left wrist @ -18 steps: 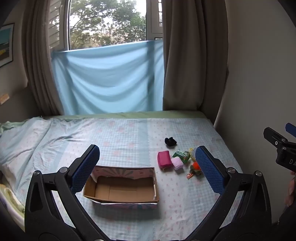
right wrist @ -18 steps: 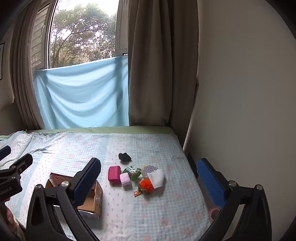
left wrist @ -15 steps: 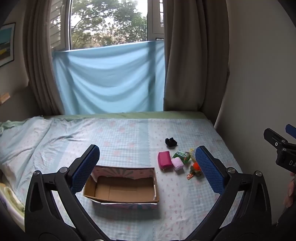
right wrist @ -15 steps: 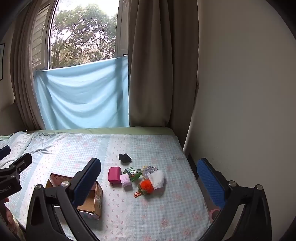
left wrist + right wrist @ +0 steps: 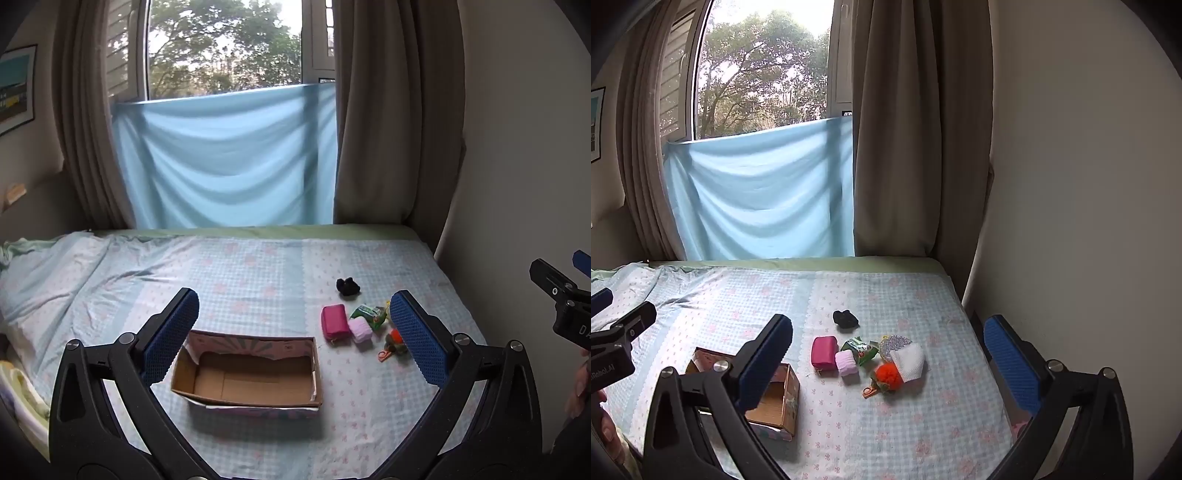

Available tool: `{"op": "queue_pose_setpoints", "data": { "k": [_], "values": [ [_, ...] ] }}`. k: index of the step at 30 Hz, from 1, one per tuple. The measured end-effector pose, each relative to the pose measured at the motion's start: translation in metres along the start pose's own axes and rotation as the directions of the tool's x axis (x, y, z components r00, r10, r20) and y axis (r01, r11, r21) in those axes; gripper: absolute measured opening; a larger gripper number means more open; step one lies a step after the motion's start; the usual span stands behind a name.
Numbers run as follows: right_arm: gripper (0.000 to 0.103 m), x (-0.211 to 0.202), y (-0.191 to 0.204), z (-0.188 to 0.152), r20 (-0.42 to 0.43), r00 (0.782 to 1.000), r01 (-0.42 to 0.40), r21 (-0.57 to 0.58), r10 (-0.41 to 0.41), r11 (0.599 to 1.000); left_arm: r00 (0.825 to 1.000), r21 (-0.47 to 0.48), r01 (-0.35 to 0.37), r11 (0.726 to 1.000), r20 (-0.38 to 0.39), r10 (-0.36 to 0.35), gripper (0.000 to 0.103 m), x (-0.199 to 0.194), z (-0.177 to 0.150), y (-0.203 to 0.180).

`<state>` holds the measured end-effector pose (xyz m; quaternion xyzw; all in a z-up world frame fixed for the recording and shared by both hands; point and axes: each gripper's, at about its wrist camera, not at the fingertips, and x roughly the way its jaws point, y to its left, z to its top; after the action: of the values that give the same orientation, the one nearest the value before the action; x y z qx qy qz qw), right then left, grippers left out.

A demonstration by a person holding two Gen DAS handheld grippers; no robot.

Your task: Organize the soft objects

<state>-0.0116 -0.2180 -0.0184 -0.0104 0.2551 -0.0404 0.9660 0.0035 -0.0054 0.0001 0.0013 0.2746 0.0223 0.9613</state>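
Left tongs (image 5: 295,332) spread wide, gripping nothing, hovering above the bed (image 5: 240,280). Right tongs (image 5: 886,354) likewise wide apart and bare. Open cardboard box (image 5: 251,376) at 6 o'clock in the left view, nothing visible inside. Soft objects clustered at 3 o'clock of the box: magenta pouch (image 5: 823,350) touching pink roll (image 5: 846,363), green packet (image 5: 862,348), white cloth (image 5: 908,361), orange pompom (image 5: 888,373). Black sock (image 5: 845,318) apart at 12 o'clock of the cluster.
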Motion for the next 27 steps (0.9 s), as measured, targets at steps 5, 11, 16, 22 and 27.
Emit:
{"op": "queue_pose_setpoints", "data": {
  "k": [5,11,16,22,27],
  "values": [
    [0.103,0.0004,0.0004,0.0001,-0.002,1.0,-0.005,-0.001,0.005,1.0,1.0,-0.008,-0.002,1.0,-0.004,0.002,0.103,0.0007,0.0017,0.0033],
    [0.103,-0.0006,0.0019,0.0001,-0.003,1.0,-0.01,-0.001,0.01,1.0,1.0,-0.009,-0.003,1.0,-0.005,0.003,0.103,0.0005,0.0019,0.0035],
    [0.103,-0.0006,0.0022,-0.0004,-0.003,1.0,-0.008,-0.003,0.008,1.0,1.0,-0.009,-0.003,1.0,-0.005,0.003,0.103,0.0006,0.0015,0.0032],
    [0.103,-0.0002,0.0012,-0.0006,-0.006,1.0,-0.012,-0.001,0.012,1.0,1.0,-0.007,-0.003,1.0,-0.008,0.003,0.103,0.0016,0.0016,0.0016],
    [0.103,-0.0004,0.001,-0.0005,-0.006,1.0,-0.013,0.001,0.013,1.0,1.0,-0.007,-0.003,1.0,-0.008,0.003,0.103,0.0018,0.0014,0.0008]
  ]
}}
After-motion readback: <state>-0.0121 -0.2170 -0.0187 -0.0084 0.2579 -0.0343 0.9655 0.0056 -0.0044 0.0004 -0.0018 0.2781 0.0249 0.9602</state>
